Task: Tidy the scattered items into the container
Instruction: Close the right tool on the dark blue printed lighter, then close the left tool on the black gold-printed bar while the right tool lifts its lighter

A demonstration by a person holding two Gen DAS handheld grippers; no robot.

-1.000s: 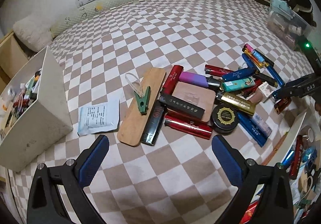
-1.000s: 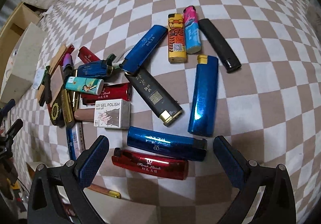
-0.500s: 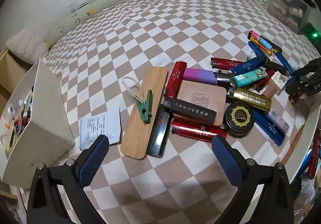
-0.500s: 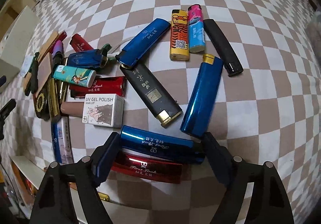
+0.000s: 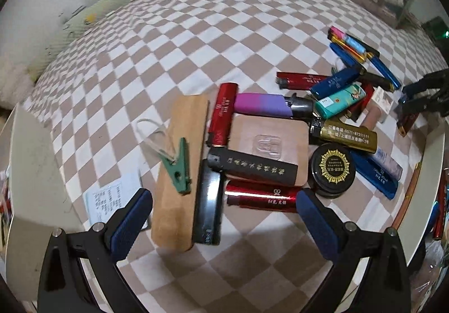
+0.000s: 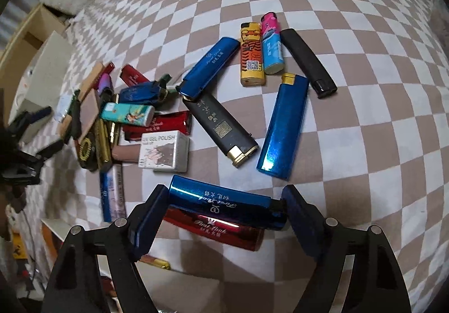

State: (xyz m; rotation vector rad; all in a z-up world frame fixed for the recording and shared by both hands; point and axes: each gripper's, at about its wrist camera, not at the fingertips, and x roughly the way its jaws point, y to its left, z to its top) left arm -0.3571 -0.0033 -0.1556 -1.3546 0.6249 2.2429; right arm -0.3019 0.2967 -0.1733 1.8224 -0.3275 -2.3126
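Many lighters and small items lie scattered on the checkered bedspread. My right gripper [image 6: 224, 214] is shut on a blue lighter [image 6: 224, 202], with a pad on each of its ends; a red lighter [image 6: 216, 230] lies just under it. My left gripper [image 5: 221, 217] stands open low over a wooden board [image 5: 179, 161] with a green clip [image 5: 179, 172] on it, and a black lighter [image 5: 209, 206] lies between its fingers, untouched. The white container [image 5: 31, 172] stands at the left edge of the left wrist view.
Near the left gripper lie a red lighter [image 5: 261, 196], a tan case [image 5: 269, 144], a round black tin [image 5: 332, 170] and a paper packet [image 5: 112, 195]. Further right lie a nail-polish box [image 6: 165, 150] and several blue lighters. The bed's edge runs along the right.
The right gripper's jaws have closed from wide open onto the ends of the blue lighter. The left gripper has moved down and closer to the board and black lighter, still open.
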